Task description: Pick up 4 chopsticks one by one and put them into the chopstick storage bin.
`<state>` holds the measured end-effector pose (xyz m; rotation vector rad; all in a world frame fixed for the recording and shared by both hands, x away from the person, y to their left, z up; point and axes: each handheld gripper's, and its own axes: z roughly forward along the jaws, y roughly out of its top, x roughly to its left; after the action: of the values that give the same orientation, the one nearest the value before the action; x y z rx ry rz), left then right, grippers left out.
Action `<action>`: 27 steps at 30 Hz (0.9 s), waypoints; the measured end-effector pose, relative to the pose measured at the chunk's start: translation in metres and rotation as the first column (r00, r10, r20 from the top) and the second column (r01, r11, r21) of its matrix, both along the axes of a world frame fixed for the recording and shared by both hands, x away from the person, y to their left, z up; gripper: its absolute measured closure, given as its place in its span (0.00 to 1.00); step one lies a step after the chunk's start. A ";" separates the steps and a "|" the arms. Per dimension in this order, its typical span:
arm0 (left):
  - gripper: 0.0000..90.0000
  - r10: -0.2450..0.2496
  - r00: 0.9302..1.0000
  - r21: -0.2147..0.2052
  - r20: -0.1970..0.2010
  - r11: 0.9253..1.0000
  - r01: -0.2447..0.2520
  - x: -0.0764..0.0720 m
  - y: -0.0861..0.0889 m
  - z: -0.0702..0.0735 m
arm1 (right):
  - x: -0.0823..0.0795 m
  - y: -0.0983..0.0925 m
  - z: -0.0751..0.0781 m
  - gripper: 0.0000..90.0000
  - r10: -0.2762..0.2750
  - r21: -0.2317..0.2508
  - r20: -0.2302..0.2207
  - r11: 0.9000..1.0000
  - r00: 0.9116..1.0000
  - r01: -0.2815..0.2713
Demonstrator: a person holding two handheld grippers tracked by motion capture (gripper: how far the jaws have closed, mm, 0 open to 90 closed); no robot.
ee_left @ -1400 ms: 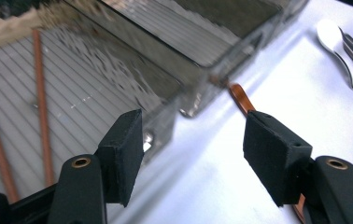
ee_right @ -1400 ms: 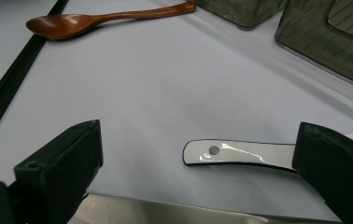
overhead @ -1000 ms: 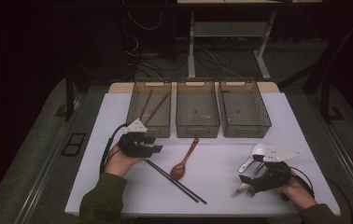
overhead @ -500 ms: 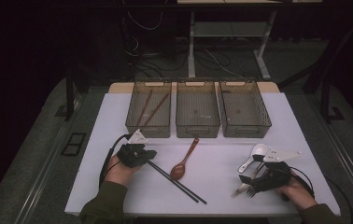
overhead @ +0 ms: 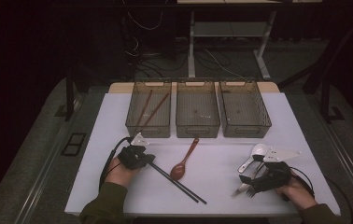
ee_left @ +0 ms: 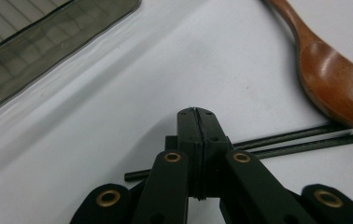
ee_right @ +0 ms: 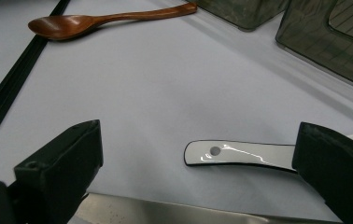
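1. Chopsticks [overhead: 177, 180]: black pair lying slantwise on the white table [overhead: 305, 126], beside a brown wooden spoon [overhead: 184, 161].
2. Left gripper [overhead: 147, 158]: jaws fully closed over the chopsticks' near end, which lies beneath them; whether they pinch it cannot be told.
3. Right gripper [overhead: 247, 179]: jaws wide apart, holding nothing, over a white spoon [ee_right: 240, 154].
4. Three grey bins [overhead: 198, 109] at the far edge; dark room, cables on the floor.

left gripper [overhead: 152, 163] low over the table, jaws just clamped together; right gripper [overhead: 242, 183] low, jaws spread wide.
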<state>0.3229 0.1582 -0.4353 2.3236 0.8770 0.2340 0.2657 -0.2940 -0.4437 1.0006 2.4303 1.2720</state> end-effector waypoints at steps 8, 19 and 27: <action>0.99 0.009 1.000 0.001 -0.001 1.000 -0.009 -0.001 0.004 -0.001 | 0.000 0.000 0.000 0.02 0.002 0.001 0.001 1.000 1.000 -0.002; 0.99 0.021 1.000 0.014 -0.005 1.000 -0.021 -0.005 0.010 0.000 | 0.000 0.000 0.000 0.02 0.000 0.004 0.001 1.000 1.000 0.000; 0.99 0.033 0.999 0.017 0.000 0.999 -0.033 -0.009 0.018 0.001 | 0.000 0.000 0.000 0.02 0.001 0.004 0.001 1.000 1.000 -0.001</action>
<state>0.3142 0.1760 -0.4347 2.3265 0.9167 0.2564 0.2657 -0.2940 -0.4437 1.0000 2.4283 1.2781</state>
